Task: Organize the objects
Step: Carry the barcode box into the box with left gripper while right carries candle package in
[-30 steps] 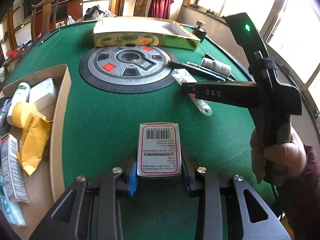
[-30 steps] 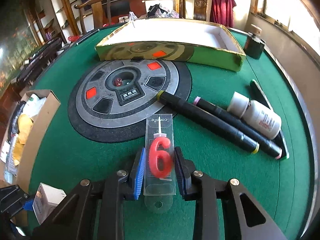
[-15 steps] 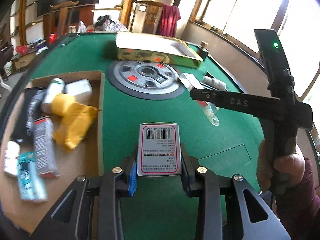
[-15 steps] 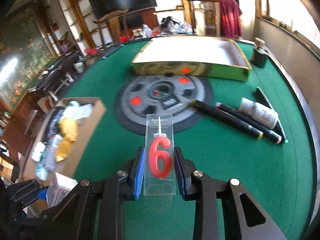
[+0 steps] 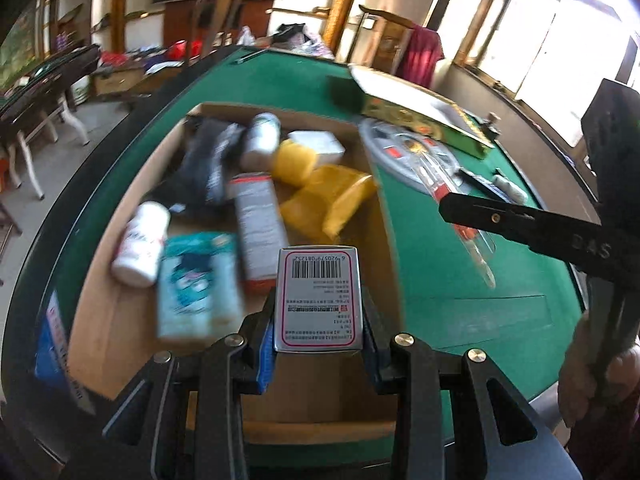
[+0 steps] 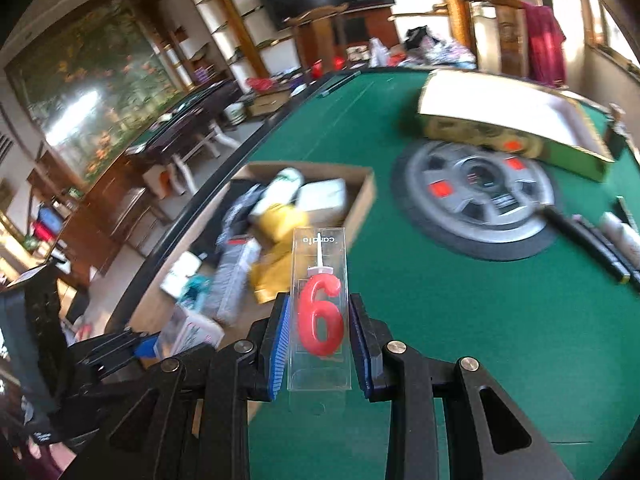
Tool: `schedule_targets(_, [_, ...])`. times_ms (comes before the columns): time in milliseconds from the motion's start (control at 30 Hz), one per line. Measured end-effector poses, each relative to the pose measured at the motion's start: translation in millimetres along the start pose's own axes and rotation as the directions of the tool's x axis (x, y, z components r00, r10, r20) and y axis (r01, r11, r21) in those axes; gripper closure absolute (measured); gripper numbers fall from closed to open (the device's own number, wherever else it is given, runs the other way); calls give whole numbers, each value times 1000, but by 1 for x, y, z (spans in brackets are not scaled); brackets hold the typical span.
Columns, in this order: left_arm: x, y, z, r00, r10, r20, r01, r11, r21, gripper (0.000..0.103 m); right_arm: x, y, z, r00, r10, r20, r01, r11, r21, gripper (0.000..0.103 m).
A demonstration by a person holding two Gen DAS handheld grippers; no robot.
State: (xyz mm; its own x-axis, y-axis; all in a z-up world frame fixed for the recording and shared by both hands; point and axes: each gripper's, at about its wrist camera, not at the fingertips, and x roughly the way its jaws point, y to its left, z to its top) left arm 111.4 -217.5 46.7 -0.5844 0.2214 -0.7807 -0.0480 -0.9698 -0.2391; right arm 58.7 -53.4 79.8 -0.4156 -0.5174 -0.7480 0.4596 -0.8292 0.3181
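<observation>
Sorting in progress, roughly past the halfway mark by the look of it. Cardboard box (image 5: 380, 216) at 10 o'clock on the green counter (image 5: 460, 292), already stocked: two white bottles (image 5: 140, 244), a teal carton (image 5: 196, 284), a grey-and-red carton (image 5: 258, 228), yellow packets (image 5: 320, 196), a white packet (image 5: 316, 146), a dark pouch (image 5: 208, 160). Left hand-held gripper (image 5: 318, 344): clamped on a small barcode carton (image 5: 318, 300), held above the near end of the box, not yet released. Right hand-held gripper (image 6: 320, 348): clamped on a clear candle pack (image 6: 320, 312) with a red figure-six candle, carried over the counter at about 3 o'clock of the box, near its right wall but outside it. Items outstanding on the counter, at 2 to 3 o'clock of the right wrist view: dark markers (image 6: 588, 240) and a white bottle (image 6: 624, 236) lying just beside them, well apart from the box. Also present, apparently fixtures rather than stock: a round grey disc (image 6: 476, 208) at the counter's centre, a gold-sided tray (image 6: 516, 140) behind it. Judgement: two deposits are pending at once; after those, the markers and bottle remain to be collected. Blur hides finer labels in the box.
</observation>
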Motion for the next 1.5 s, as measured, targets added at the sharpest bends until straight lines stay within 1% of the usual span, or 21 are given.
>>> schedule_targets(133, [4, 18, -6, 999, 23, -28, -24, 999, -29, 69, 18, 20, -2, 999, 27, -40, -28, 999, -31, 72])
schedule_targets(267, [9, 20, -11, 999, 21, -39, -22, 999, -29, 69, 33, 36, -1, 997, 40, -73, -45, 997, -60, 72])
schedule_targets(433, [22, 21, -12, 998, 44, -54, -46, 999, -21, 69, 56, 52, 2, 992, 34, -117, -46, 994, -95, 72])
schedule_targets(600, [24, 25, -9, 995, 87, -39, -88, 996, -17, 69, 78, 60, 2, 989, 2, -150, -21, 992, -125, 72])
schedule_targets(800, [24, 24, -9, 994, 107, -28, -108, 994, -5, 69, 96, 63, 1, 985, -51, -165, 25, 988, -155, 72])
schedule_targets(967, [25, 21, -8, 993, 118, -20, -118, 993, 4, 69, 101, 65, 2, 983, -93, -158, 63, 981, -185, 70])
schedule_targets(1300, [22, 23, -9, 994, 112, -19, -112, 994, -6, 69, 102, 63, 5, 981, -115, -157, 82, 976, -202, 68])
schedule_targets(1500, [13, 22, -8, 990, 140, 13, -140, 990, 13, 69, 107, 65, 6, 980, -117, -163, 81, 974, -214, 68])
